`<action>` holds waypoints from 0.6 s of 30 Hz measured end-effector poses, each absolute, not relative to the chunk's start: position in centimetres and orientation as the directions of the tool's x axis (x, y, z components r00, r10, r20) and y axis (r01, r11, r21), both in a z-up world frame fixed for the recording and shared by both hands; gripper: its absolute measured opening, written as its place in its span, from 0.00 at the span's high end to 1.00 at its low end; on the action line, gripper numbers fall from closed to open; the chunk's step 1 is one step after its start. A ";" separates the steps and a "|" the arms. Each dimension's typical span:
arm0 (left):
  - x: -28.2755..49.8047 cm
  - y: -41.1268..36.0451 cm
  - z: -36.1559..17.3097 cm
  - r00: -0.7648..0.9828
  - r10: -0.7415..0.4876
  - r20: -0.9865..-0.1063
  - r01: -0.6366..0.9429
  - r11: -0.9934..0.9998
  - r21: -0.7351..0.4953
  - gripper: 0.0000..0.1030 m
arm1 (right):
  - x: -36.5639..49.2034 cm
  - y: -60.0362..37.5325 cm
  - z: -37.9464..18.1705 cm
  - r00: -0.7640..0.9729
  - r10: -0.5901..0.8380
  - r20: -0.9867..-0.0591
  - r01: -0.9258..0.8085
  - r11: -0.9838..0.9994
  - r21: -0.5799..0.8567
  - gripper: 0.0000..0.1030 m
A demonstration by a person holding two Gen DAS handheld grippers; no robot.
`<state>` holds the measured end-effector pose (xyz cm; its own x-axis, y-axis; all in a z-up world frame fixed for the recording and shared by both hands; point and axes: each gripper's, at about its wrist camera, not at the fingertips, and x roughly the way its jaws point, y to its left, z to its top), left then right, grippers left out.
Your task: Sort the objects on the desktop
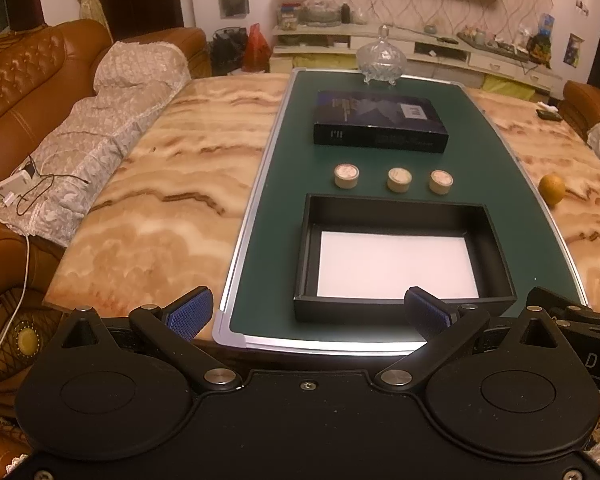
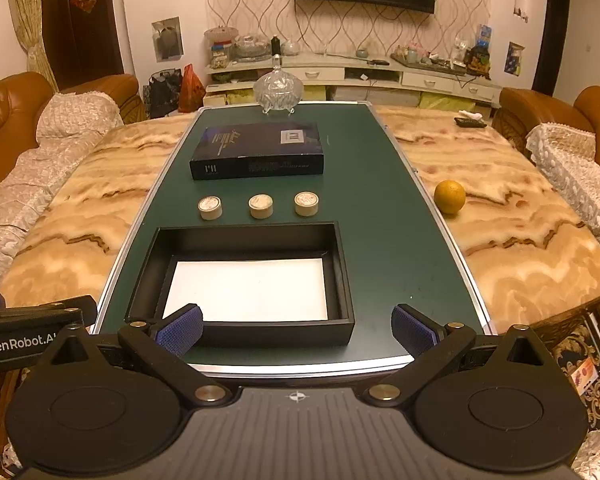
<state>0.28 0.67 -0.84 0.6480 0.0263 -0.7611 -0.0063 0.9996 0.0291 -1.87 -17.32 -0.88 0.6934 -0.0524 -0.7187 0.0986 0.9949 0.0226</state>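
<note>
An open black box (image 1: 404, 204) (image 2: 248, 234) with a white bottom lies on the green board (image 1: 284, 208) (image 2: 388, 240), near its front edge. Behind it stand three small round cream tins in a row (image 1: 399, 180) (image 2: 260, 205). Further back lies a dark lid or box (image 1: 380, 122) (image 2: 256, 150) with print on it. My left gripper (image 1: 308, 314) hangs open at the board's front edge, its blue pads empty. Just as wide open and empty, my right gripper (image 2: 296, 330) sits at the front edge, straddling the black box's near right corner.
A glass lidded bowl (image 1: 382, 56) (image 2: 278, 88) stands at the board's far end. An orange (image 1: 552, 189) (image 2: 449, 197) rests on the marble table (image 1: 172, 208) (image 2: 520, 232) to the right. A remote (image 2: 470, 122) lies far right. Sofas flank the table.
</note>
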 end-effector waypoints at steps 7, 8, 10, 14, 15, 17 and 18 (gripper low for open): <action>1.1 0.6 -1.1 0.643 0.037 -0.765 -0.012 0.999 0.038 0.00 | -0.8 -17.1 -1.2 0.687 -0.049 -0.725 0.088 0.996 0.015 0.00; 1.3 0.6 -1.2 0.642 0.038 -0.766 -0.013 0.999 0.039 0.00 | -0.6 -17.1 -1.3 0.686 -0.049 -0.726 0.086 0.996 0.014 0.00; 1.8 0.6 -1.2 0.640 0.038 -0.768 -0.015 0.999 0.037 0.00 | -0.1 -17.1 -1.5 0.686 -0.049 -0.726 0.085 0.996 0.013 0.00; 2.9 0.5 -1.5 0.635 0.042 -0.771 -0.021 0.999 0.038 0.00 | 1.0 -17.2 -1.9 0.680 -0.039 -0.732 0.079 0.997 0.021 0.00; 3.1 0.5 -1.6 0.635 0.045 -0.771 -0.022 0.999 0.041 0.00 | 1.3 -17.2 -1.9 0.679 -0.039 -0.733 0.078 0.997 0.019 0.00; 3.7 0.5 -1.8 0.635 0.050 -0.771 -0.026 0.999 0.044 0.00 | 1.9 -17.1 -2.2 0.678 -0.043 -0.734 0.076 0.997 0.013 0.00; 4.1 0.6 -1.9 0.635 0.052 -0.771 -0.028 0.999 0.044 0.00 | 2.2 -17.1 -2.3 0.677 -0.044 -0.735 0.073 0.997 0.008 0.00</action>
<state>4.06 0.55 -1.86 0.6350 0.0519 -0.7708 -0.0285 0.9986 0.0438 2.23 -17.06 -2.27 0.6771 -0.0438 -0.7345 0.0732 0.9973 0.0080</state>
